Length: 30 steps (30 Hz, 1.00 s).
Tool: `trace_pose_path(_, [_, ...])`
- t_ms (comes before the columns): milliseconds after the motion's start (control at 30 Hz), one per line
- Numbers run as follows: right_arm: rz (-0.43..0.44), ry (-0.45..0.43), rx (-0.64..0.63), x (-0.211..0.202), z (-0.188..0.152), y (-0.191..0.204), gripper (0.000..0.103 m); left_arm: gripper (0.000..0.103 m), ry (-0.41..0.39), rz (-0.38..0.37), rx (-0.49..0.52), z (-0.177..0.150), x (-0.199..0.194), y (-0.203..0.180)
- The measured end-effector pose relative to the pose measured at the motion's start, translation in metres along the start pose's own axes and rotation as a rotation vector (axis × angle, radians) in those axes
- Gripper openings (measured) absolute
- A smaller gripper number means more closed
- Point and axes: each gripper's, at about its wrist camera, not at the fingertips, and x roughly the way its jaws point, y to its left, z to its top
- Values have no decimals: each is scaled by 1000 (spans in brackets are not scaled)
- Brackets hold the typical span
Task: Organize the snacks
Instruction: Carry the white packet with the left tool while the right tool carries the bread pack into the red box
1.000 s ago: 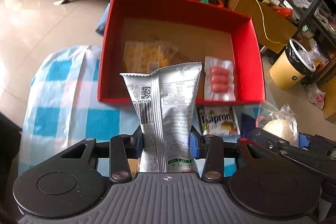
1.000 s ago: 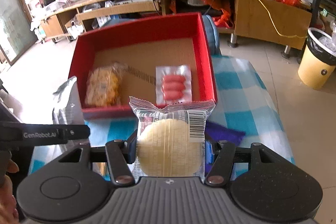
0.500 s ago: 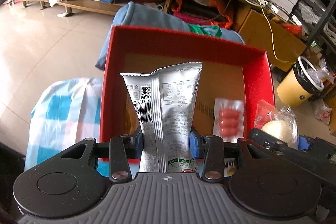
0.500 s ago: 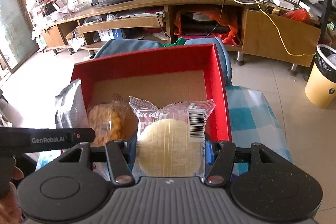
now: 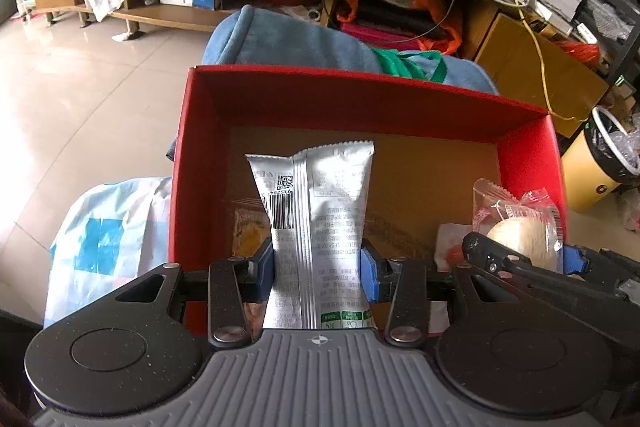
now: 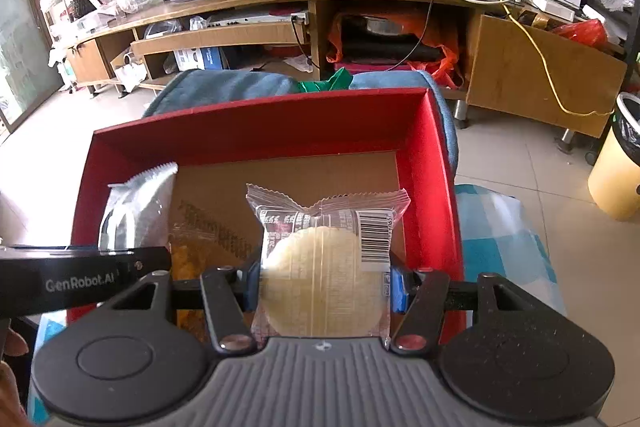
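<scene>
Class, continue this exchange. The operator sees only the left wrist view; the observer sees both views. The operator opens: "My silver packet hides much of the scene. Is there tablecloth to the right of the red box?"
Observer: Yes, blue checked cloth lies right of the red box.
Operator: Is the right tool gripping squarely?
Observer: The right tool is shut on the round cake packet, one pad on each side.
Operator: Any hand showing?
Observer: A hand shows at the lower left edge.
</scene>
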Motion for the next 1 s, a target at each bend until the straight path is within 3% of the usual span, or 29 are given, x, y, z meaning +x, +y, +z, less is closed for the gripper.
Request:
trace_pose_path(600, [-16, 18, -47, 28, -4, 5, 57, 53, -4, 43, 9, 3, 12, 2])
trace_pose_path(800, [-18, -10, -43, 23, -2, 4, 63, 58, -2, 45, 6, 3, 12, 3])
trace_pose_path(1000, [-28, -18, -50, 17, -2, 3, 64, 71, -23, 42, 16, 3, 5, 2])
